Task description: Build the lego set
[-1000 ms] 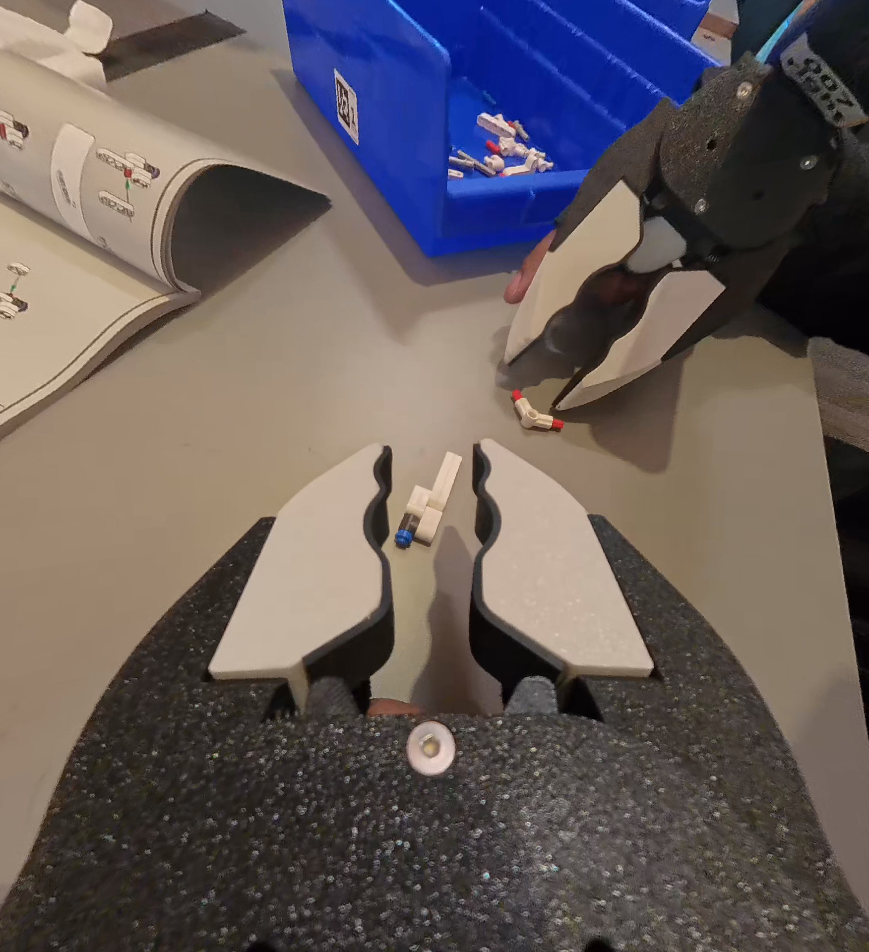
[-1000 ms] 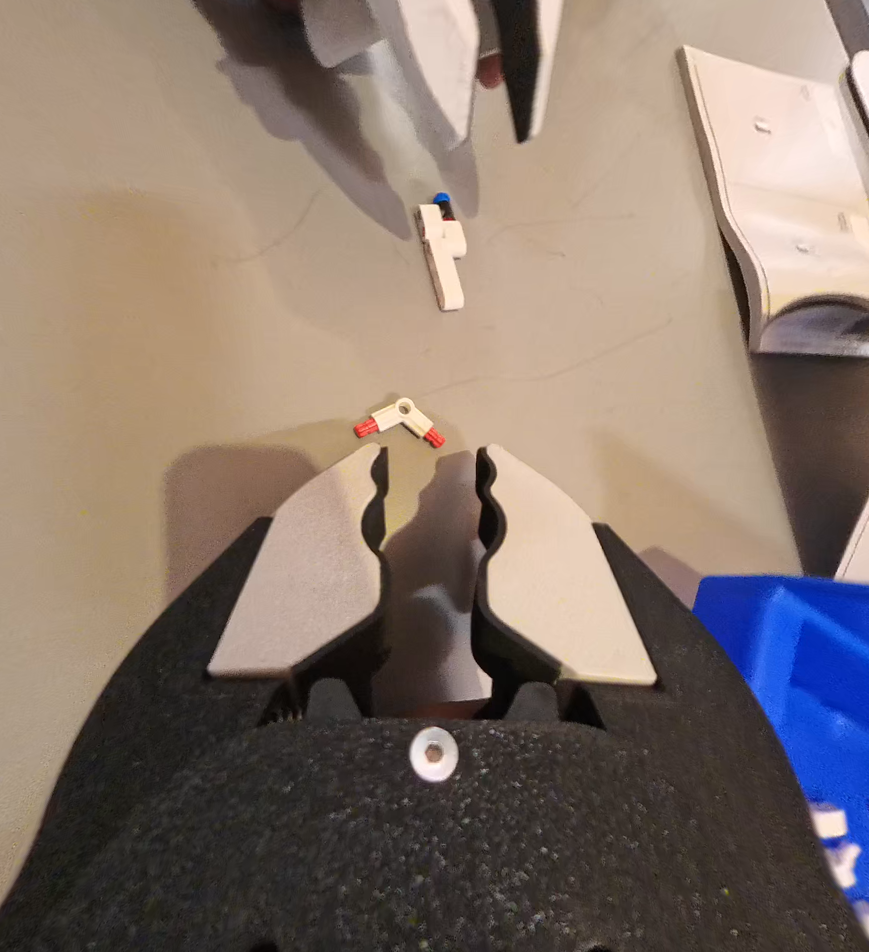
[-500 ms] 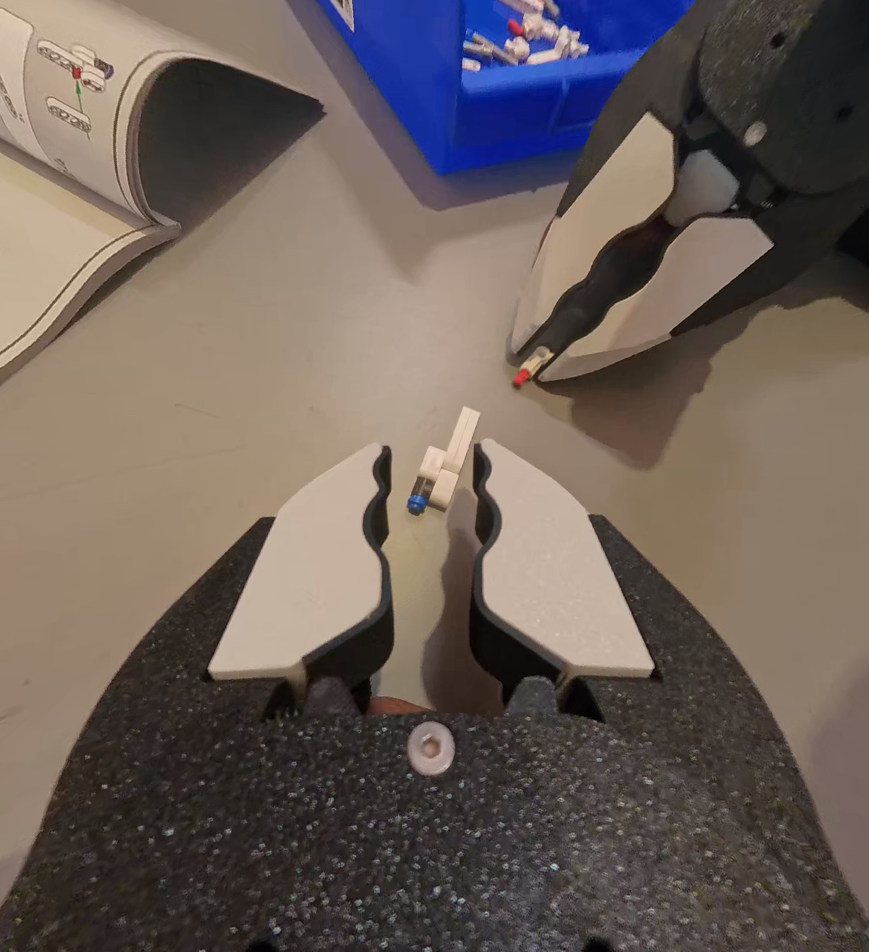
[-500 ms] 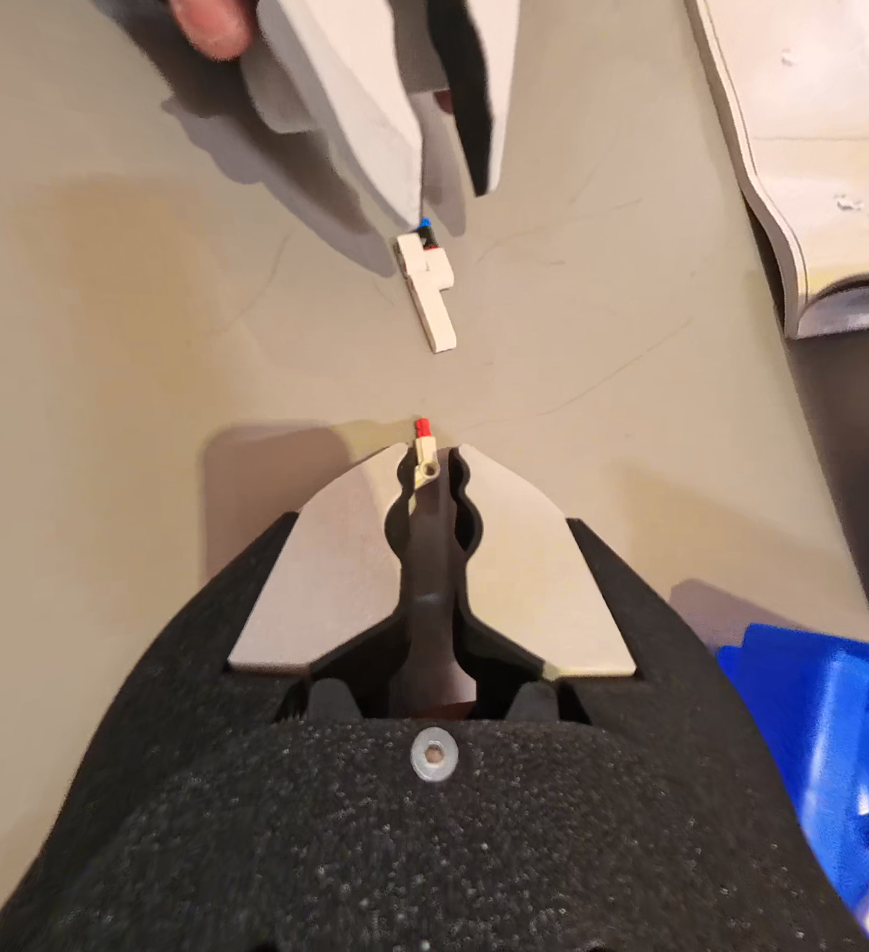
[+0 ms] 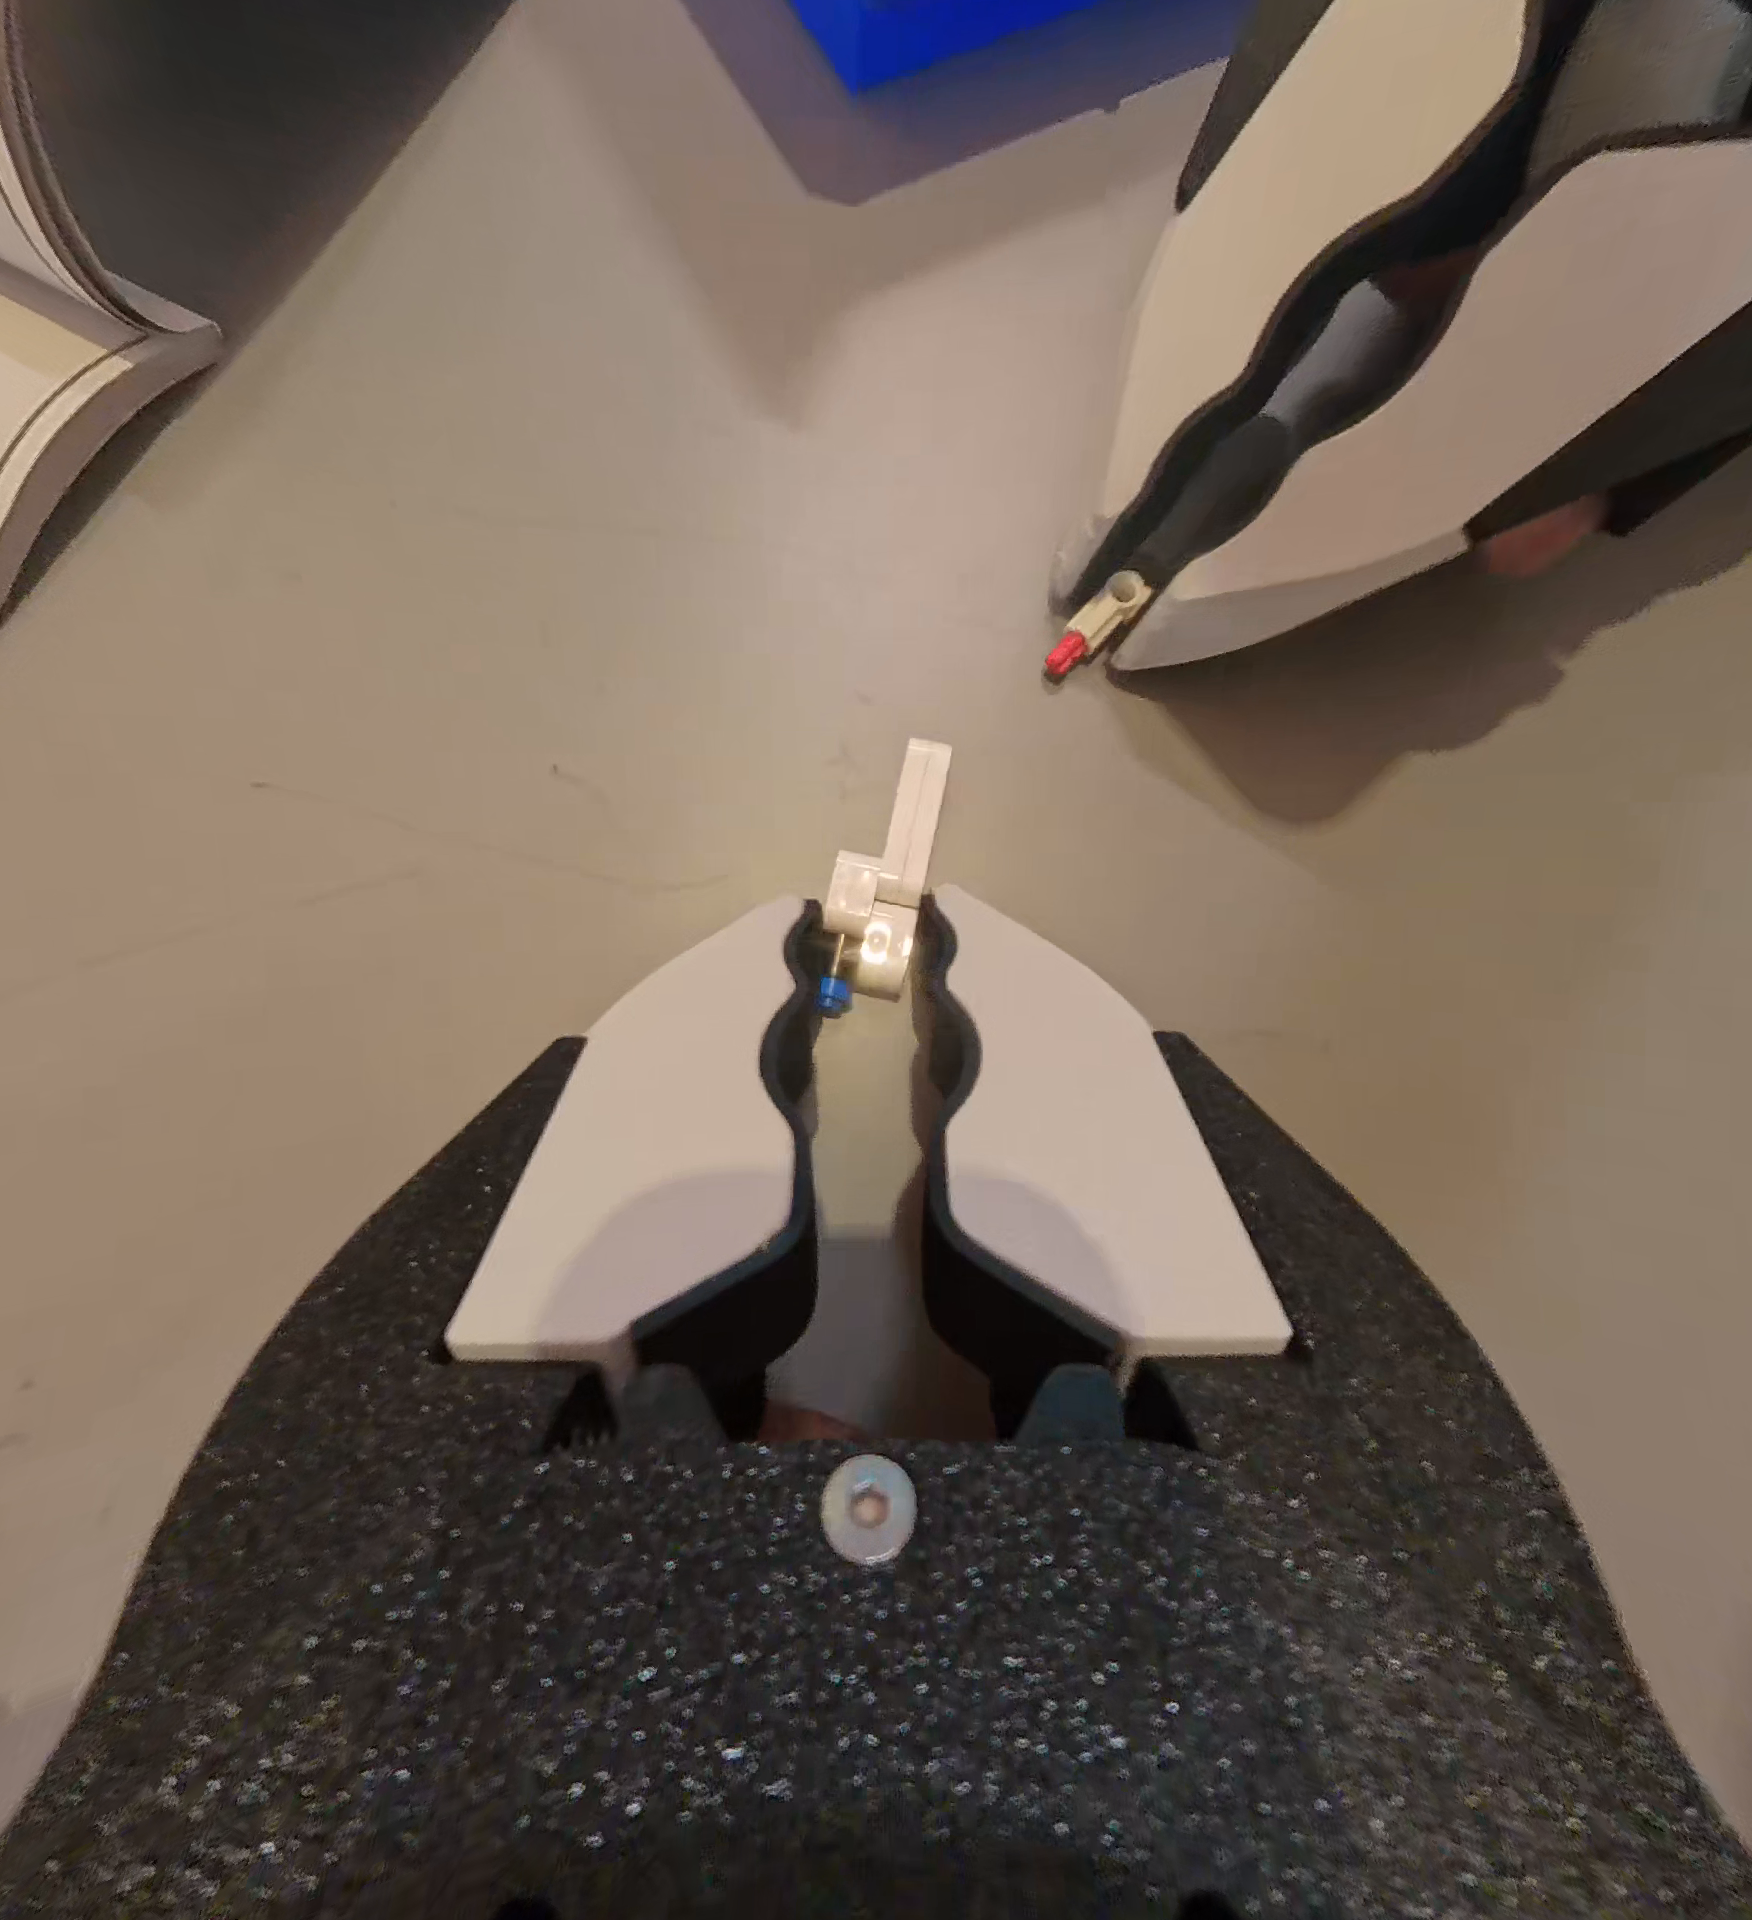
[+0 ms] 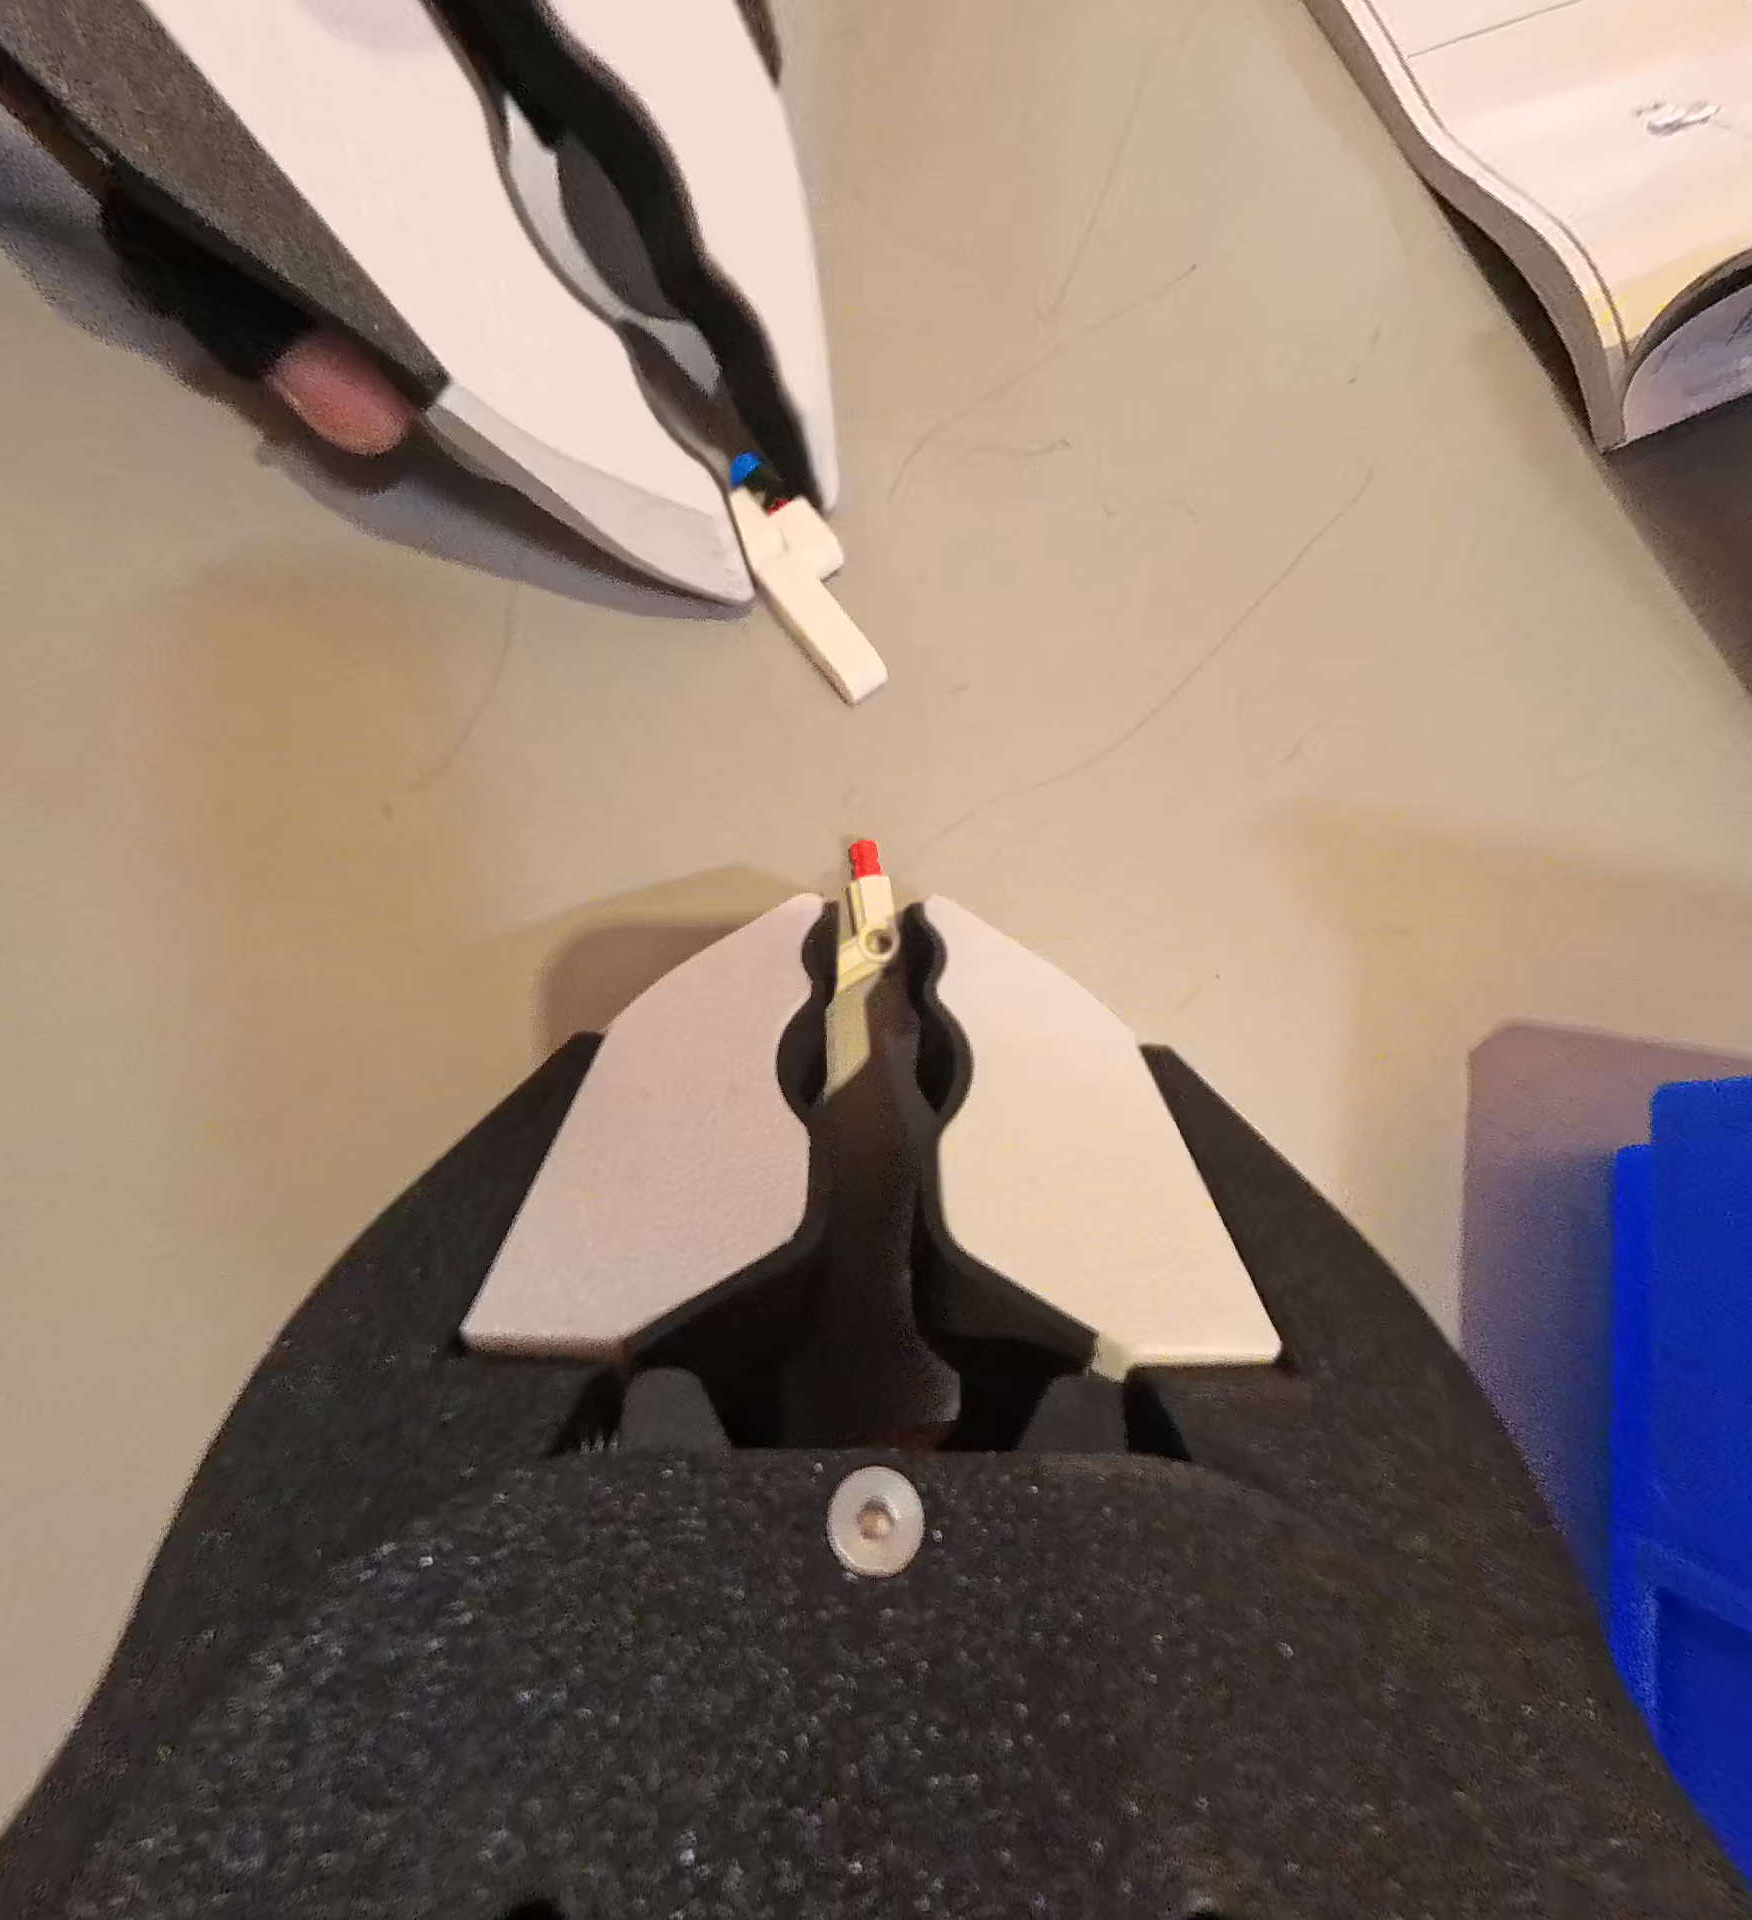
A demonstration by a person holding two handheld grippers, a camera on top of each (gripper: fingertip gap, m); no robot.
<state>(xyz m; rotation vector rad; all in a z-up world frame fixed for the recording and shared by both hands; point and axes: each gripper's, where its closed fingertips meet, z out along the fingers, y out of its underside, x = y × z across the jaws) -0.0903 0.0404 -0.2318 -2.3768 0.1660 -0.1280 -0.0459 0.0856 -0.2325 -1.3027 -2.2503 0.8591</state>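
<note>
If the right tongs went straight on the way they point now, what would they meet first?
Probably the white brick assembly sticking out of the left tongs, which lies nearly dead ahead of the right tongs; depth is unclear, so they might pass beneath it.

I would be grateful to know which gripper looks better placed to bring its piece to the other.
Probably the right gripper: its small white angled connector with a red pin points toward the white L-shaped brick piece in the left gripper.

This looks like a hobby or assembly workbench: a plain grey tabletop (image 5: pixel 436 675) bears fine scratches, an open illustrated building-instruction booklet (image 6: pixel 1578 156) lies at the upper right of the right wrist view, and a blue plastic parts bin (image 6: pixel 1734 1403) stands at lower right.
</note>
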